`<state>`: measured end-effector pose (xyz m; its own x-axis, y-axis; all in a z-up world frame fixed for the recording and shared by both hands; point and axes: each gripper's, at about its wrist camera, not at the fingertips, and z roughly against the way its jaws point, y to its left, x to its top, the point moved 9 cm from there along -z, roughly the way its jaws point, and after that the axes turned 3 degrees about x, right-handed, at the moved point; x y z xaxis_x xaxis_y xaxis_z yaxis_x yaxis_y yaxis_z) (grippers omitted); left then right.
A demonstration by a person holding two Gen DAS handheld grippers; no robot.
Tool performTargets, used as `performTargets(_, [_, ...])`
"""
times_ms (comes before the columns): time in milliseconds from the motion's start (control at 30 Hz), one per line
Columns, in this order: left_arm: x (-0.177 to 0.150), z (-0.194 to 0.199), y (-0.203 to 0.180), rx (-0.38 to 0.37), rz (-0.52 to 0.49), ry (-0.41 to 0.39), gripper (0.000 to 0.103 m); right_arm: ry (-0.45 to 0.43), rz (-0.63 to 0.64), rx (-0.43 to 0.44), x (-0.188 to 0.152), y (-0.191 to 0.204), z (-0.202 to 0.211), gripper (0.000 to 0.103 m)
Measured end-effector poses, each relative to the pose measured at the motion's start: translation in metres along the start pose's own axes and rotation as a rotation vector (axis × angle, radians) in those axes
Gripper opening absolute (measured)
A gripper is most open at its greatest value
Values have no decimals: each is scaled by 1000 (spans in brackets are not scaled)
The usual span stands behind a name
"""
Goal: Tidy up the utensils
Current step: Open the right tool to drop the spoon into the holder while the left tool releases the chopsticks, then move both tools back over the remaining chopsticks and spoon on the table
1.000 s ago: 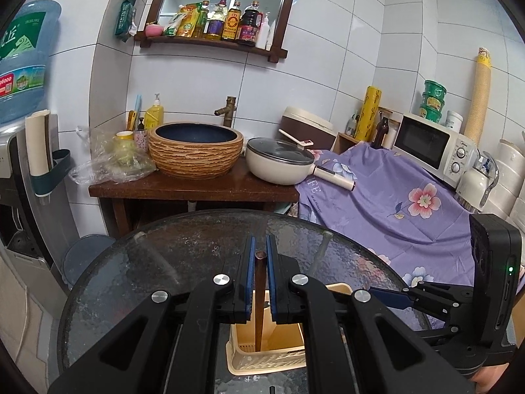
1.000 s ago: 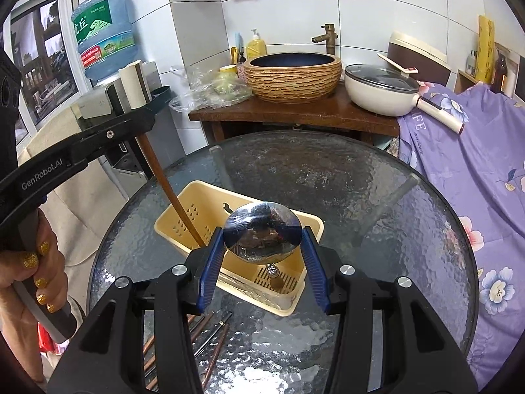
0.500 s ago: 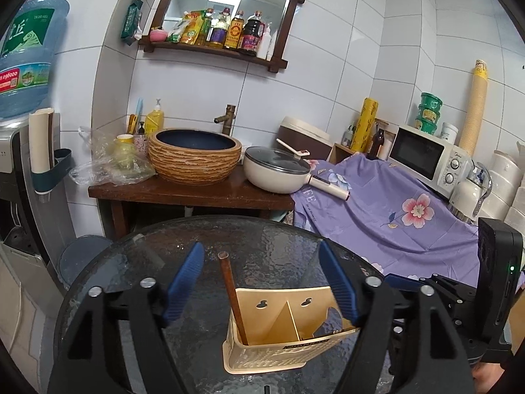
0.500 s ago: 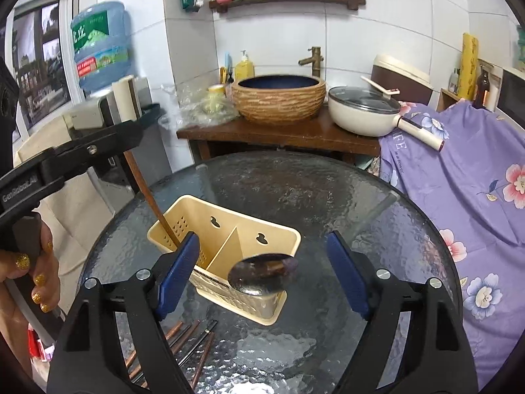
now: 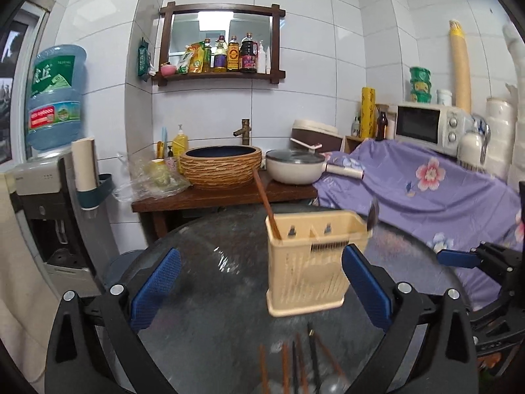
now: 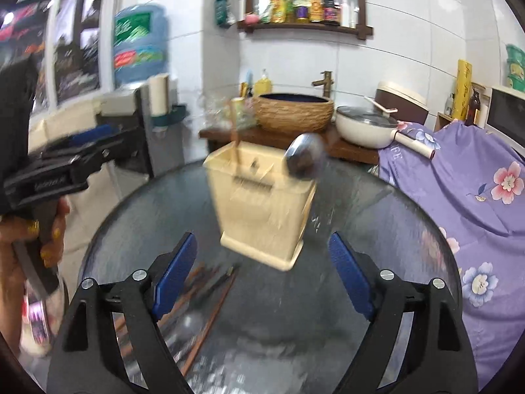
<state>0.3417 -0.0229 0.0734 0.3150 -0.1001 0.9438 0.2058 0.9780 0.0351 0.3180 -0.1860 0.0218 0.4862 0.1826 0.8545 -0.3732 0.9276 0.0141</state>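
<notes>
A cream plastic utensil holder [image 5: 311, 262] [image 6: 265, 203] stands on the round glass table [image 5: 213, 295]. A brown chopstick [image 5: 265, 207] leans out of its left compartment. A metal spoon [image 6: 303, 159] stands bowl-up in its right compartment; it also shows edge-on in the left wrist view [image 5: 372, 216]. Several loose chopsticks [image 5: 295, 367] [image 6: 210, 295] and a spoon [image 5: 331, 385] lie on the glass in front. My left gripper [image 5: 261, 290] is open and empty, near the holder. My right gripper [image 6: 262, 277] is open and empty, drawn back from the holder.
A wooden counter [image 5: 223, 197] behind the table carries a woven basin [image 5: 221, 167] and a lidded pan [image 5: 295, 167]. A purple flowered cloth [image 5: 426, 190] covers furniture at the right. A water dispenser [image 5: 49, 164] stands at the left.
Both grippers opened, dropping the chopstick and the spoon into the holder, then pulled back and lowered. The views now sit nearer table level, showing the loose chopsticks.
</notes>
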Motion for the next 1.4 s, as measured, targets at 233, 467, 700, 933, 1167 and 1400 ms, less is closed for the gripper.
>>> performTargets(233, [-68, 47, 6, 61, -45, 31, 97, 104, 12, 54, -90, 46, 16, 82])
performTargets(467, [-123, 80, 12, 76, -52, 86, 92, 195, 12, 62, -147, 71, 32, 75])
performTargets(700, [-178, 93, 15, 38, -20, 212, 67, 278, -28, 83, -183, 85, 34, 60])
performTargets(933, [-216, 98, 10, 27, -22, 294, 51, 317, -43, 88, -188, 91, 23, 52])
performTargets(1167, [-231, 103, 1, 4, -68, 331, 45, 323, -38, 74, -189, 95, 19, 52])
performTargets(1400, [-234, 102, 0, 0, -81, 344, 41, 324, -28, 62, -190, 95, 20, 52])
